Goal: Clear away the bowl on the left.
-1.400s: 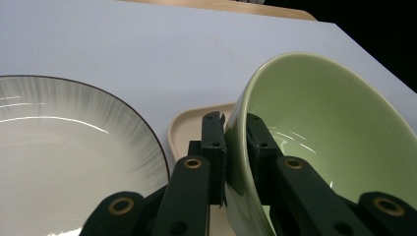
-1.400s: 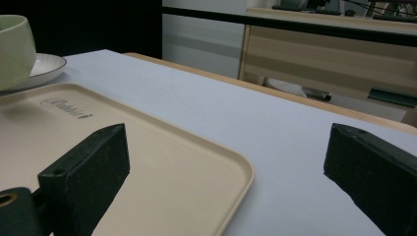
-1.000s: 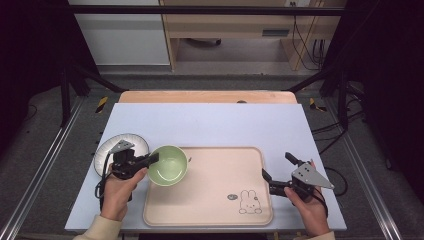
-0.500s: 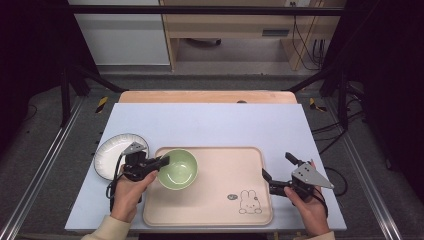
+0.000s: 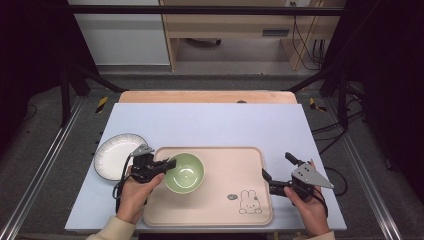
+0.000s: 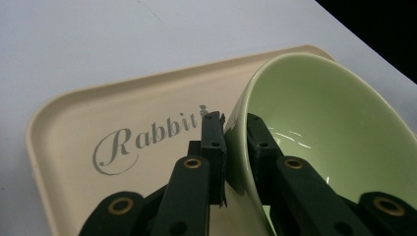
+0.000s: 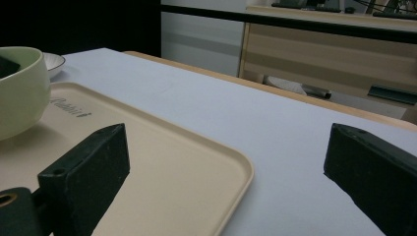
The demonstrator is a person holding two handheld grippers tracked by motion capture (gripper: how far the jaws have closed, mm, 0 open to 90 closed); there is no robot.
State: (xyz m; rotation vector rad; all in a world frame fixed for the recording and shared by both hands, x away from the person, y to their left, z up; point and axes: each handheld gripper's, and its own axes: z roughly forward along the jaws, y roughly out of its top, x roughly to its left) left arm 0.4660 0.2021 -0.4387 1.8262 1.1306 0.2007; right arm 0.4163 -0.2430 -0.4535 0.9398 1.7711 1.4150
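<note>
Over the tray's left part: the green bowl [image 5: 184,172] is carried by the left gripper [image 5: 167,164], which is clamped on its near-left rim
Grip on the bowl: in the left gripper view one jaw sits outside the wall and the other inside, with the rim [image 6: 236,115] pinched between them; a rim pinch suits a thin wall too wide to span
Bowl attitude: it looks tilted in the left gripper view, probably because it hangs from one side; whether its base touches the tray [image 5: 250,155] I cannot tell
Tray: cream, with a rabbit drawing [image 5: 247,203] near its front right corner and the word "Rabbit" [image 6: 147,137] on its face; it lies on the pale table [image 5: 210,122], likely as the place to gather dishes
White plate [image 5: 116,155]: on the table just left of the tray, beside the left hand [image 5: 134,195]
Right gripper [image 5: 276,175]: jaws spread wide, nothing between them, hovering at the tray's right edge; the right hand [image 5: 309,210] seems to wait there, out of the bowl's way
Right gripper view: tray corner [image 7: 241,169] between the open jaws, bowl at far left
</note>
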